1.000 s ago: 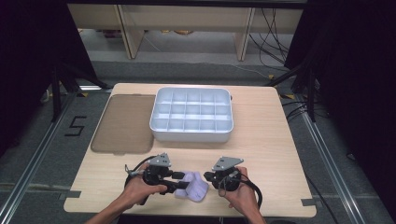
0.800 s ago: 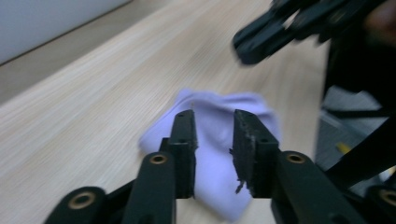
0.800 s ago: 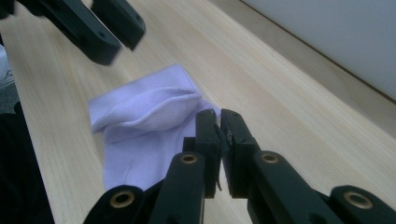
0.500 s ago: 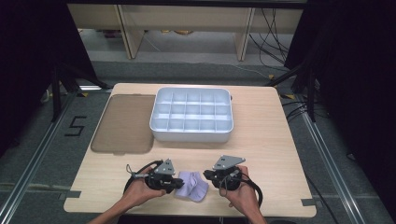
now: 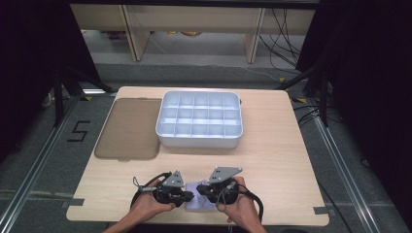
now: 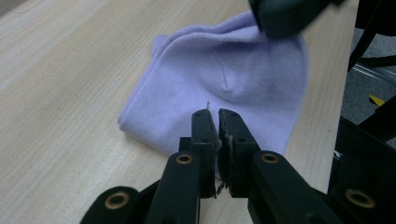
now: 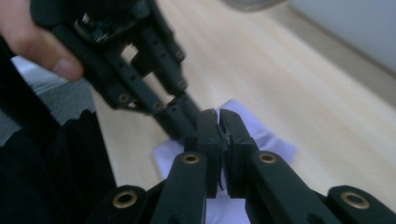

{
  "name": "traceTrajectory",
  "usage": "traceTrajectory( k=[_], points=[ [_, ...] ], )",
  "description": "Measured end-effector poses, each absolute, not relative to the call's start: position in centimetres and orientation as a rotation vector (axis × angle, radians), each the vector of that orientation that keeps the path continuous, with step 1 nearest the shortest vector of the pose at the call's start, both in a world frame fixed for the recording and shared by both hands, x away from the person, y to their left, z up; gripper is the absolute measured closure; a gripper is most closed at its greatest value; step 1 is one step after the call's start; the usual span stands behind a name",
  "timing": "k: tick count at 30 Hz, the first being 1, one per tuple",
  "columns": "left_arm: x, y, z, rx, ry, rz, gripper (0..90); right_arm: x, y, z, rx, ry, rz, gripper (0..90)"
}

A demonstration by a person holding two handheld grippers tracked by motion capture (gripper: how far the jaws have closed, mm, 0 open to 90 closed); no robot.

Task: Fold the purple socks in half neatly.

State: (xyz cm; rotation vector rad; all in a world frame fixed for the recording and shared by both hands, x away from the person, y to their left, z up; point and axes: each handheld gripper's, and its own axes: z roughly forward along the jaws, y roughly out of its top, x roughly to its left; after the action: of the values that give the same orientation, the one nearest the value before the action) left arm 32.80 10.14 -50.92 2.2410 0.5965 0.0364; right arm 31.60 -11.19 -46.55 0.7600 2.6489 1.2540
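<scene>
A small lilac knit cloth [image 5: 198, 204] lies folded on the wooden table, close to its front edge, between my two grippers. My left gripper [image 5: 191, 196] comes in from the left, and in its own view its jaws [image 6: 213, 113] are shut with the tips pressed into the cloth [image 6: 233, 60], which puckers just ahead of them. My right gripper [image 5: 200, 192] meets it from the right. Its jaws [image 7: 217, 114] are shut at the cloth's [image 7: 273, 140] edge, tip to tip with the left gripper [image 7: 183, 103]. How much fabric sits between either pair of pads is hidden.
A white tray [image 5: 199, 141] divided into several compartments stands mid-table behind the grippers. A flat brown lid [image 5: 128, 128] lies to its left. The table's front edge [image 5: 194, 224] runs just below the hands, and bare wood stretches to the right.
The left gripper's jaws, open a second ago, have shut on the cloth. The cloth has drawn in from a wider spread to a smaller bundle. The right gripper has shifted slightly left, towards the left gripper.
</scene>
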Motion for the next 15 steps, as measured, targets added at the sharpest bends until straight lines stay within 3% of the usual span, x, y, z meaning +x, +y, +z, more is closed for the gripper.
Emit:
traceTrajectory(
  k=[7,15],
  points=[
    [32.8,10.2,-50.9,2.245,0.591,0.041,84.0,31.8,-11.7,-48.5,0.769,2.68,0.953,89.9],
    [32.7,10.2,-50.9,2.244,0.59,0.056,83.1,32.8,-12.9,-49.6,0.834,2.693,0.94,90.0]
  ],
)
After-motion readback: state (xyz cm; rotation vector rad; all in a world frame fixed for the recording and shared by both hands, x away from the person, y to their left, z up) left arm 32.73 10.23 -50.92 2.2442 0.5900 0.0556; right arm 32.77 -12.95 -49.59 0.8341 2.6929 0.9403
